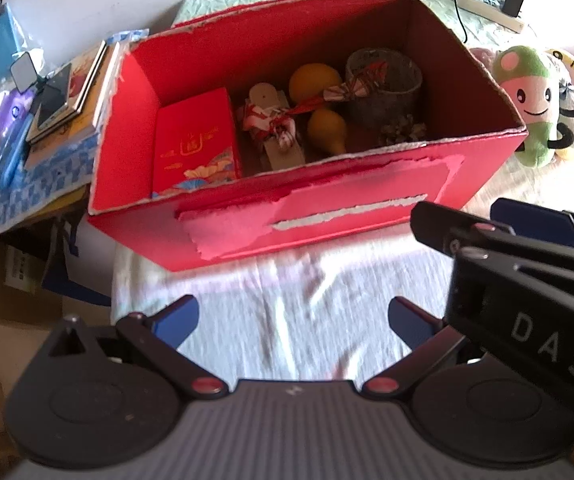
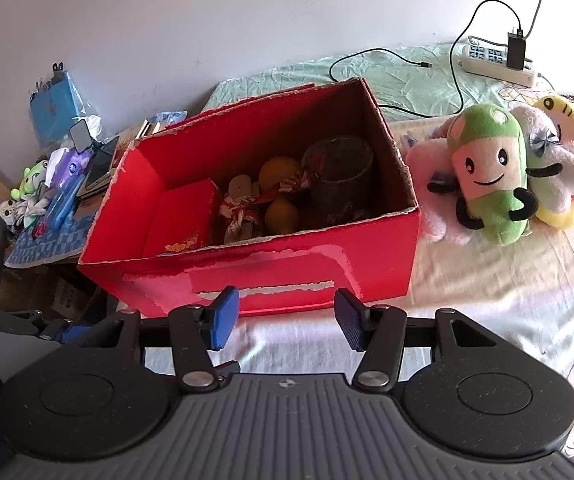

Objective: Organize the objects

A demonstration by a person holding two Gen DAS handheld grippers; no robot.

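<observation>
The torn red cardboard box (image 2: 271,276) holds a red envelope packet (image 1: 197,142), two smooth orange gourds (image 1: 315,80) and a round grey cup (image 1: 383,84). Both the left gripper (image 1: 293,320) and the right gripper (image 2: 287,320) hover empty, jaws apart.

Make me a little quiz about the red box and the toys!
1. True or false: the red box is open on top.
2. Which side of the box are the plush toys on? A) left B) right
3. Fill in: both the left gripper and the right gripper hold ____.

Key: 1 true. 2 B. 3 nothing; both are open.
</observation>
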